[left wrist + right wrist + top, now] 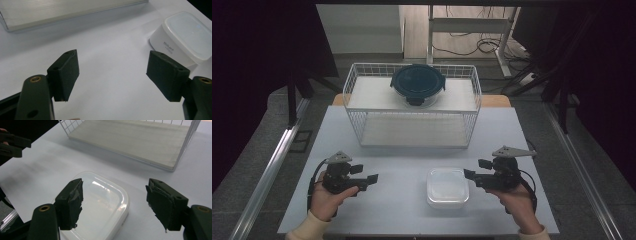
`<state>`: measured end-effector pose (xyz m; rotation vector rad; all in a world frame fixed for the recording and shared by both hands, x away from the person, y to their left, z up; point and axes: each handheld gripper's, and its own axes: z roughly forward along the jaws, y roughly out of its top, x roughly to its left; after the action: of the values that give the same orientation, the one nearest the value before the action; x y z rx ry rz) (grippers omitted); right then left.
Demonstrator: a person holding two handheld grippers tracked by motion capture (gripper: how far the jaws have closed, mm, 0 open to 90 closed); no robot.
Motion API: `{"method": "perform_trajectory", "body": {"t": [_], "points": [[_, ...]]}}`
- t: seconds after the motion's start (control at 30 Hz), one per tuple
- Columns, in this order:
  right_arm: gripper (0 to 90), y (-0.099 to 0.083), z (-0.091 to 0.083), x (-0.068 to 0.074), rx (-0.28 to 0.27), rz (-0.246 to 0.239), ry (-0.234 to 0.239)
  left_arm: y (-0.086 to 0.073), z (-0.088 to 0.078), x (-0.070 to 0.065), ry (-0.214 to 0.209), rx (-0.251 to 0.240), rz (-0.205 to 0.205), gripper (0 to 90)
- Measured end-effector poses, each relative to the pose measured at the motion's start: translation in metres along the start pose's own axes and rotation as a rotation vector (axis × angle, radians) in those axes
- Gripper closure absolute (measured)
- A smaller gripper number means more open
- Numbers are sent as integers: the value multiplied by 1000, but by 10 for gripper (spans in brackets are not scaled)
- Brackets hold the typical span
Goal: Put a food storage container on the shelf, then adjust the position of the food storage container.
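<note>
White and square with rounded corners, the box [447, 187] sits low and right of centre in the high view, on the pale table [402, 165], its lid on. Just right of it is the right gripper [471, 174], held in a hand [517, 200] that enters from the bottom edge; its jaws stand spread, pointing at the box's right side with nothing between them. In the right gripper view the box [100, 202] lies under and past the left jaw, and neither pad touches it. The left gripper [371, 179], at lower left of the high view, points right toward the box, well apart from it, jaws spread and empty. In the upper middle of the high view, a wire rack [412, 105] carries a dark round container [417, 84] on its top shelf.
</note>
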<state>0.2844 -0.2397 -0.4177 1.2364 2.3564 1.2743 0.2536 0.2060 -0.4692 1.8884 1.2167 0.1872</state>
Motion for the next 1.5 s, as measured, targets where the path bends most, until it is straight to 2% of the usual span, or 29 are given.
{"method": "perform_trajectory", "body": {"t": [0.37,0.63,0.77,0.8,0.97,1.3,1.43,1.5], "points": [[316,-2,4,-1,23,2,0,1,-6,-1,-4,-16,-2,253],[447,-6,2,-6,42,9,32,-1,-4,0,-14,-3,-5,251],[588,-7,0,-2,68,-35,25,-2,-5,2,-17,-3,-8,251],[642,-8,-1,0,72,-53,38,-2,-5,2,-19,-3,-11,251],[790,-11,-2,6,99,-100,69,-3,-5,6,-20,-1,-18,250],[891,-35,7,35,225,-234,130,-5,-6,7,-22,1,-19,251],[895,-54,19,44,331,-302,134,-6,-7,8,-20,3,-18,254],[896,-59,23,43,358,-310,133,-6,-6,8,-19,5,-18,253]]}}
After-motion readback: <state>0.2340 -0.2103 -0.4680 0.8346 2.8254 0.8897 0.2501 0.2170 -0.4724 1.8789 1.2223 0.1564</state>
